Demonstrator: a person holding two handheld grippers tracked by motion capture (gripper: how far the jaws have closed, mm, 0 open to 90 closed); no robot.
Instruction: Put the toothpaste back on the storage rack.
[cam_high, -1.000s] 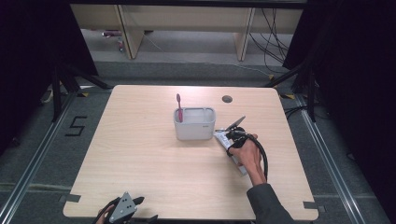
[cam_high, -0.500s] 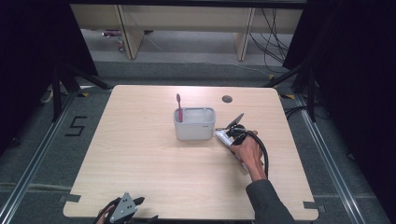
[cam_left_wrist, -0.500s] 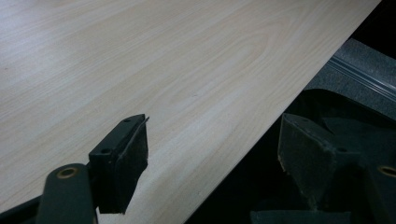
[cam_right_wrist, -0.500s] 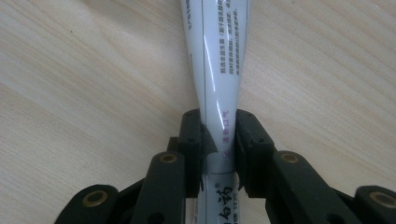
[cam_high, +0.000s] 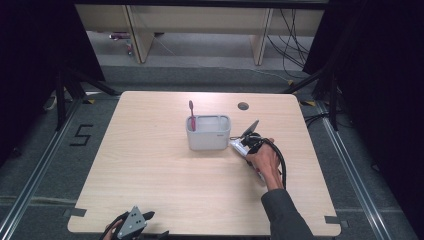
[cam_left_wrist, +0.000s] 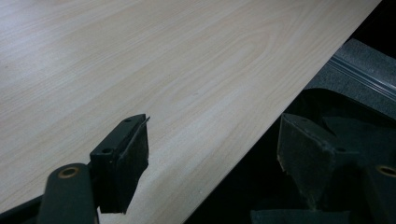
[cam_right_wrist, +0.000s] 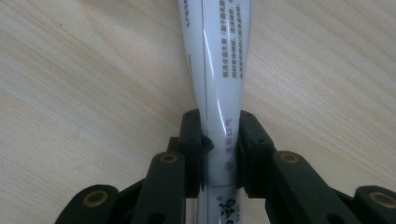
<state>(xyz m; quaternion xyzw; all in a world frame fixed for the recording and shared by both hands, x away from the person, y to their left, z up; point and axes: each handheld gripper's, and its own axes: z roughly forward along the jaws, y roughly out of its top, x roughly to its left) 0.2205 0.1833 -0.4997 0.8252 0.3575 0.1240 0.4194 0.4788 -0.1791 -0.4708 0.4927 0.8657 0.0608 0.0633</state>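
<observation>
A white toothpaste tube (cam_right_wrist: 217, 56) with printed text lies on the wooden table (cam_high: 150, 165). My right gripper (cam_right_wrist: 219, 140) is shut on it, both pads pressing its narrow part. In the high view the right gripper (cam_high: 243, 145) sits just right of a pale grey holder (cam_high: 209, 134), and the tube (cam_high: 237, 146) shows white at its tip. A pink toothbrush (cam_high: 191, 114) stands upright in the holder's left end. My left gripper (cam_high: 134, 224) rests at the table's near edge. In its own view the left gripper (cam_left_wrist: 212, 135) is open, with nothing between its pads.
A round cable hole (cam_high: 243, 106) lies in the table behind the holder. The table's near edge (cam_left_wrist: 243, 140) drops to dark floor. Dark curtains and stand legs flank the table on both sides.
The right hand has edged slightly by the holder's right side. The left gripper has stayed where it was.
</observation>
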